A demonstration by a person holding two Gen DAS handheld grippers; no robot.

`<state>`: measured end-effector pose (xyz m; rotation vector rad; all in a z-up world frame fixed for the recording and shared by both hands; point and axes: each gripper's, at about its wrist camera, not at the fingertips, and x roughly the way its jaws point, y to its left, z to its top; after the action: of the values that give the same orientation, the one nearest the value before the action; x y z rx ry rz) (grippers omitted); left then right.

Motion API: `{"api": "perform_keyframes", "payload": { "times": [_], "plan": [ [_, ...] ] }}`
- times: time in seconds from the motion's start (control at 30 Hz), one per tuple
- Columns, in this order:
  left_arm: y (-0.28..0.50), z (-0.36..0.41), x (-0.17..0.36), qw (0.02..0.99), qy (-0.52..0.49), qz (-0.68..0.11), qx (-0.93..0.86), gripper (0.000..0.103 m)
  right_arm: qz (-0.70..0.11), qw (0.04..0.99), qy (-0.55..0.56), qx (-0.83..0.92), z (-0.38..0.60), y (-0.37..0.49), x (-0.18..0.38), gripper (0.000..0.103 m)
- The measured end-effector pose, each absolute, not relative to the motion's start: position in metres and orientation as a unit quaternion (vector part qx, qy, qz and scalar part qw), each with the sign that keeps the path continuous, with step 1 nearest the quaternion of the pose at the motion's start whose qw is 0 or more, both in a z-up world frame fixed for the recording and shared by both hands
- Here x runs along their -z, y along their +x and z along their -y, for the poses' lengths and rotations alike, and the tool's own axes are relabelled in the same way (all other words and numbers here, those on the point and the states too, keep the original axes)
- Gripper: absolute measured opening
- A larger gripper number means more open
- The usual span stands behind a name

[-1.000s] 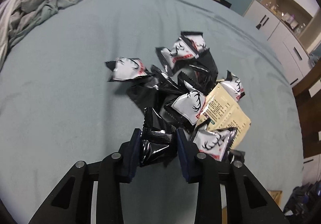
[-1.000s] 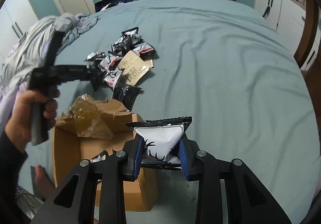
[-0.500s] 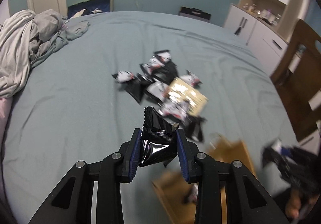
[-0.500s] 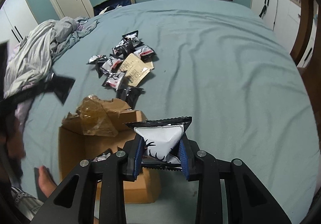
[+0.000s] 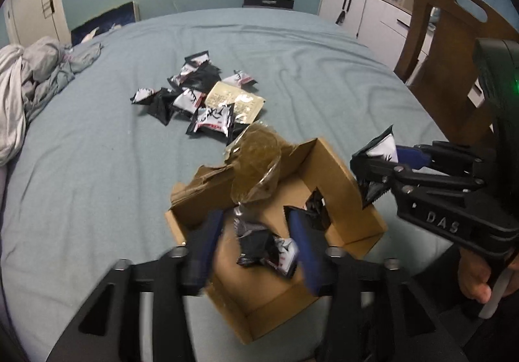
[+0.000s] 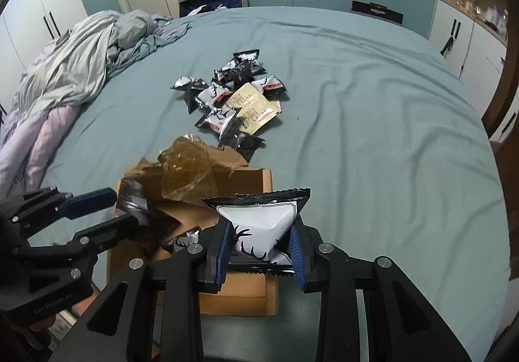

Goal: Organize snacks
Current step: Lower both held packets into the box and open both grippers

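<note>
Left wrist view: the left gripper (image 5: 256, 242) hangs over the open box (image 5: 350, 186) at the bottom middle. Its jaws have just been opening and now stand wide, with nothing pinched. Between them, low in the frame, a dark pack (image 5: 259, 242) looks loose, dropping into the box or already lying in it; the blur hides which. I think the jaws let go here so the pack lands inside. A second ago the jaws were tight on that dark pack, right over the pile (image 5: 201, 102). Now the pile lies farther off, in the upper middle, on the bed (image 5: 324, 69). The right gripper (image 5: 376, 173) shows at the right edge. It pinches a white pack (image 5: 382, 147) beside the box wall, likely waiting its turn.

Right wrist view: the right gripper (image 6: 259, 248) sits at the bottom middle. Its jaws are partly closed and squeeze the white pack (image 6: 259, 225) on both sides, with the top sticking up. It is held above the near edge of the box (image 6: 236, 297). This grip looks the same as a second ago. The left gripper (image 6: 120, 209) is at the lower left, jaws apart, over the box. Earlier it was out by the pile (image 6: 233, 95) in the middle.
</note>
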<state>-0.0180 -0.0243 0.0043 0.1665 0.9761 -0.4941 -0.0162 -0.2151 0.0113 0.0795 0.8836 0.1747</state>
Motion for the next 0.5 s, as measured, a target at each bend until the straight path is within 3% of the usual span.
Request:
{"api": "perform_keyframes", "payload": {
  "times": [0.07,0.3,0.5],
  "plan": [
    [-0.022,0.024,-0.007,0.865,0.087,-0.438,0.229,0.088,-0.430,0.898,0.034,-0.084,0.214,-0.016,-0.010,0.030],
    [-0.017,0.011,-0.009,0.884,0.085,-0.421,0.182,0.099,-0.432,0.896,0.032,-0.094,0.209,-0.015,-0.013,0.030],
    [-0.006,-0.003,-0.005,0.890,0.088,-0.427,0.129,0.100,-0.418,0.900,0.013,-0.121,0.198,-0.022,-0.017,0.032]
  ]
}}
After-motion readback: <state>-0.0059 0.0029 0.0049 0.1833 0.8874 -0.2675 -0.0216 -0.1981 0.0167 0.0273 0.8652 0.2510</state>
